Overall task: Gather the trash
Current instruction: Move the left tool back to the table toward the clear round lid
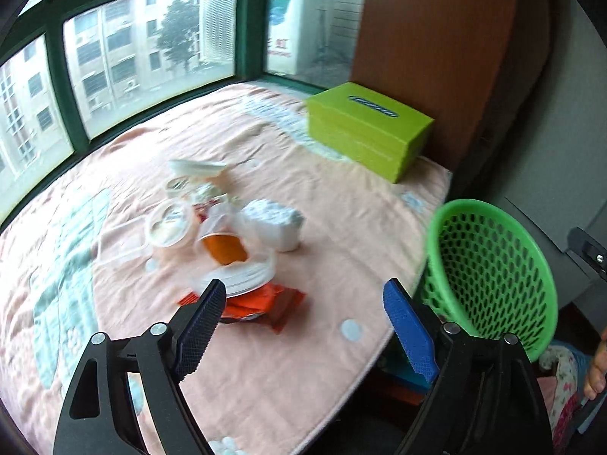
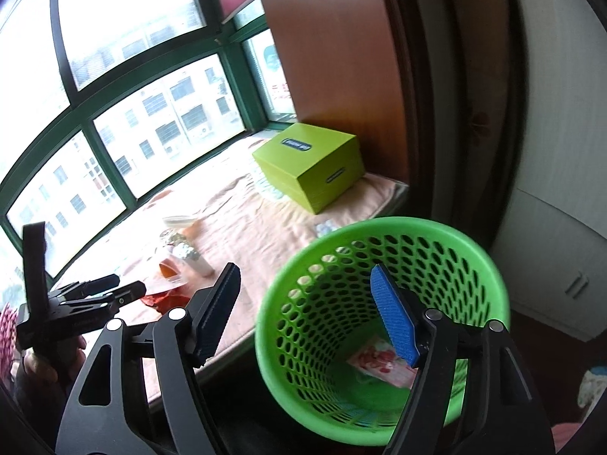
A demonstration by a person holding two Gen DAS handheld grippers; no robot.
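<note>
My left gripper (image 1: 299,303) fingers spread wide, nothing between; trash pile (image 1: 227,227) dead ahead, centre of left wrist frame, orange wrapper (image 1: 265,303) nearest, just past left fingertip. Left closer than right. My right gripper (image 2: 305,311) also agape, empty, over green basket (image 2: 474,261) at lower right. Pile rests on pink blanket (image 1: 341,208) of window ledge; green box (image 1: 364,132) behind, upper right.
</note>
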